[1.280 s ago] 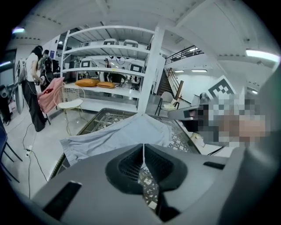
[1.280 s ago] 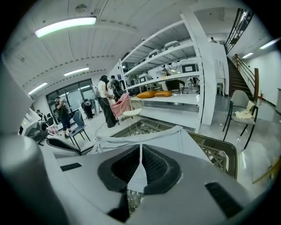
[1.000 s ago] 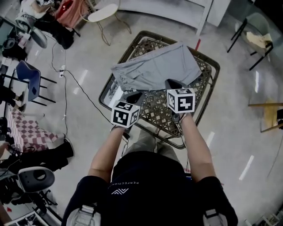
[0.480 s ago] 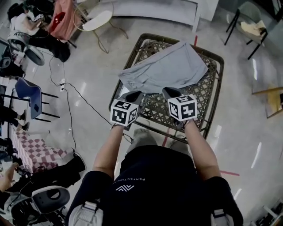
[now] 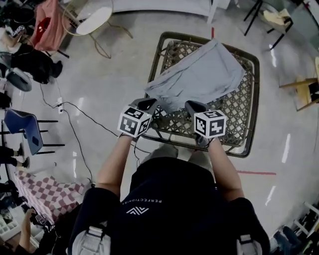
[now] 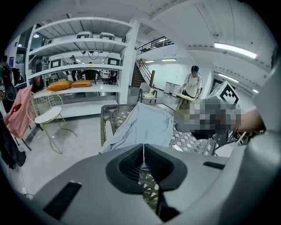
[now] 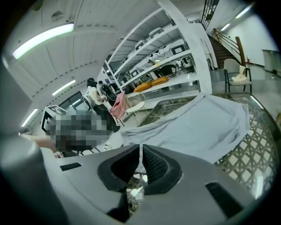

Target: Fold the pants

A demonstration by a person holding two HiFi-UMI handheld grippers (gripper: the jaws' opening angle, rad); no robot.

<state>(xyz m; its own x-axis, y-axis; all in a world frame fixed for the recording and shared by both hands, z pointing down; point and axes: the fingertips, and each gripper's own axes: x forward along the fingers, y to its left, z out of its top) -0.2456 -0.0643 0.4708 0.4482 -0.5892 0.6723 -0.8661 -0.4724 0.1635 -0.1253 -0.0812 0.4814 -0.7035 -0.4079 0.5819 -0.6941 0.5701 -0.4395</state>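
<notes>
Grey pants (image 5: 202, 74) lie folded and spread across a dark lattice table (image 5: 251, 107). They also show in the left gripper view (image 6: 145, 125) and the right gripper view (image 7: 202, 127), just beyond the jaws. My left gripper (image 5: 148, 103) hovers at the near left edge of the cloth, jaws shut with nothing between them (image 6: 143, 147). My right gripper (image 5: 192, 105) hangs at the near edge further right. It is also shut and empty (image 7: 140, 149), with lattice showing below it.
A white round chair (image 5: 94, 15) and a red garment (image 5: 42, 25) stand at the far left. A blue chair (image 5: 27, 134) and a floor cable (image 5: 75, 124) lie to the left. White shelves (image 6: 79, 66) and a standing person (image 6: 192, 83) are beyond the table.
Both grippers have shifted sideways along the table's near edge and sunk slightly, their cubes rolling. The pants keep the same shape. Both jaws stay shut.
</notes>
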